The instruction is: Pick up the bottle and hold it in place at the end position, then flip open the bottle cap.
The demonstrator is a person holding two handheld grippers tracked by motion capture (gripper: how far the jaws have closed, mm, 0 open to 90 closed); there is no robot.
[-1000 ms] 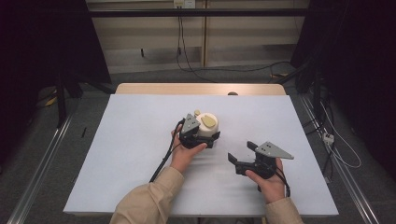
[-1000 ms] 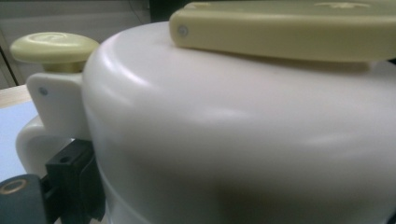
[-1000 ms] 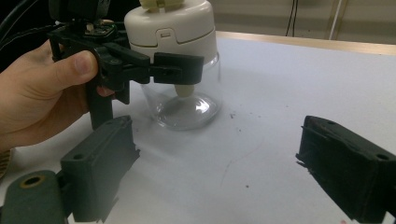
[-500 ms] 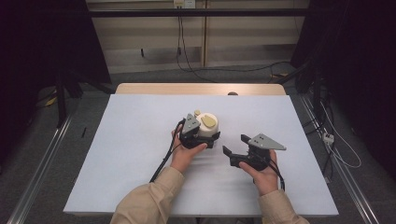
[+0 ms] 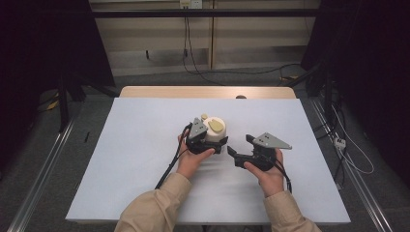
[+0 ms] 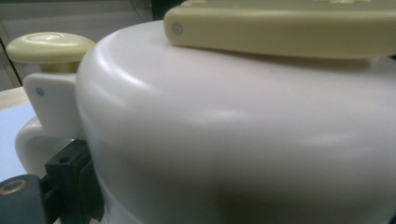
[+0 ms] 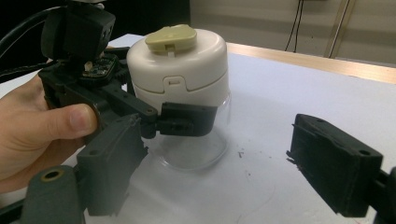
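Fingers of the left gripper [image 5: 212, 141] are clamping a white-lidded clear jar [image 7: 187, 88] on the table [image 5: 121, 159]. Beside it, the right gripper [image 5: 238, 150] is hanging spread and empty, its jaws having just been closing slightly.

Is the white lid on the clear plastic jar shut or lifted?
Shut. The white lid sits flush on the clear plastic jar, its beige top flap lying flat; the left gripper clamps the jar.
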